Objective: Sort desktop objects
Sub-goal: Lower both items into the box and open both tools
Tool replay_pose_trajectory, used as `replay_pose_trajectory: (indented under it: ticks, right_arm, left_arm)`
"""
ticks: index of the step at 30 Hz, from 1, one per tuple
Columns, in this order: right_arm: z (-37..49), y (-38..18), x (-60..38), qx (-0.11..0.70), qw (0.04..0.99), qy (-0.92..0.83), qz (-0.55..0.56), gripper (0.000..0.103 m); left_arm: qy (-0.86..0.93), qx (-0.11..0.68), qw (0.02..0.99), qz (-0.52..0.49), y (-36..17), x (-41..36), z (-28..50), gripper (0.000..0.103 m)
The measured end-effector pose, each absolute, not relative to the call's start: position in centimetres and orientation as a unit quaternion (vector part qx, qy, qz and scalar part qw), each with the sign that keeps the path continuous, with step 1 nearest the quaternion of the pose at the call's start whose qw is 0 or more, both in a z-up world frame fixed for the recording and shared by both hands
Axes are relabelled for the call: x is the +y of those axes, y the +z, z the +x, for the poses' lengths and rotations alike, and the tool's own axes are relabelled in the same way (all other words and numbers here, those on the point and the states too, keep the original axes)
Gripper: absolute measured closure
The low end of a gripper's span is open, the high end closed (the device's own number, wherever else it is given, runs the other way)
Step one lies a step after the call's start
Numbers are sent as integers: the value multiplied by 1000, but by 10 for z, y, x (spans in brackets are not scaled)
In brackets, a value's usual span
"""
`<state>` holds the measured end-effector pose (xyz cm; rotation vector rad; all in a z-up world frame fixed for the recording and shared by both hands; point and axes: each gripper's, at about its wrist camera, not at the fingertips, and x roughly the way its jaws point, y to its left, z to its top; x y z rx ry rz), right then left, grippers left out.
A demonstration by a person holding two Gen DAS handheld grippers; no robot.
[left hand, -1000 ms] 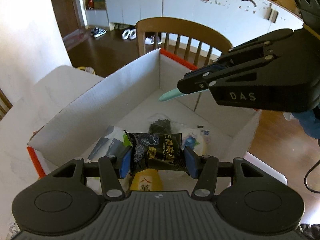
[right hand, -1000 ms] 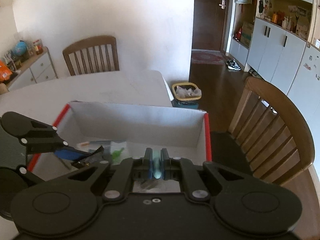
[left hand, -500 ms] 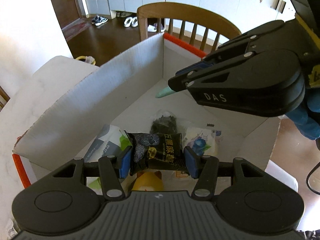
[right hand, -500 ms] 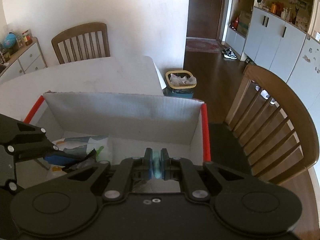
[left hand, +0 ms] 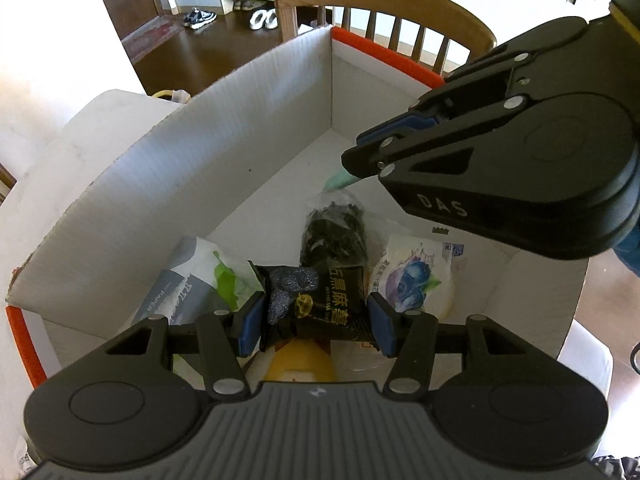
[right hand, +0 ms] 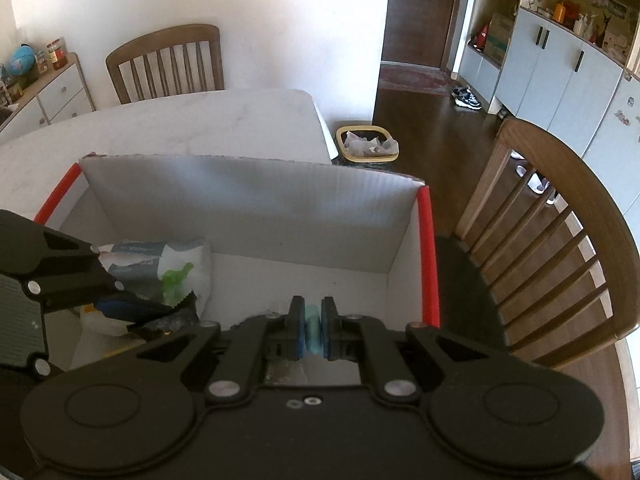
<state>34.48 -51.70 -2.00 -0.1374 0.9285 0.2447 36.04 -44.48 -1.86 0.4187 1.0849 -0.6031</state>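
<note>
White corrugated cardboard is making up the box (left hand: 248, 128), red along its edges, and it is taking in most of both views; it is sitting on a pale marble-look table (right hand: 208, 116). Several things are already lying on its floor: a paper-tissue pack (left hand: 188, 276) at the left, a clear bag of dark bits (left hand: 334, 228) farther in, a blueberry-printed packet (left hand: 416, 276) at the right and something yellow (left hand: 298, 364) at the near edge. So the sorting is looking well under way, though how much is waiting outside the box I cannot tell.

Two more items are hanging above that floor, inside the walls. The left gripper (left hand: 314, 320) is clamping a black snack packet (left hand: 316, 300) between its blue pads, over the near part of the box. The right gripper (right hand: 311, 330) is pinching tight on a slim mint-green object (left hand: 340, 180), whose tip is sticking out toward the far corner. Letting both go seems the step left here.

Around the table, wooden chairs (right hand: 560, 240) are standing on a dark wood floor, a lined waste bin (right hand: 366, 142) is sitting beyond the table's far corner, and pale cabinets (right hand: 560, 68) are lining the right wall.
</note>
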Motion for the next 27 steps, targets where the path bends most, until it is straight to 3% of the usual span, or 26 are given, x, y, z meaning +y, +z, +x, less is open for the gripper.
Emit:
replay_pose_trajectory:
  ticks: [6, 8, 10, 14, 27]
  right_arm:
    - [346, -19, -521, 450, 881, 134, -57, 83]
    - [344, -16, -524, 449, 881, 139, -51, 67]
    - [342, -12, -528, 445, 883, 145, -39, 58]
    - [338, 2, -535, 431, 889, 150, -28, 48]
    - [322, 26, -552, 415, 896, 157, 3, 40]
  left_arm:
    - [-280, 510, 790, 193, -19, -443, 362, 49]
    - [-277, 511, 791, 194, -19, -443, 362, 48]
    - [-276, 510, 792, 194, -19, -443, 361, 47]
    - [-270, 503, 800, 186, -15, -439, 360, 32]
    - [-258, 480, 827, 138, 12, -405, 339, 31]
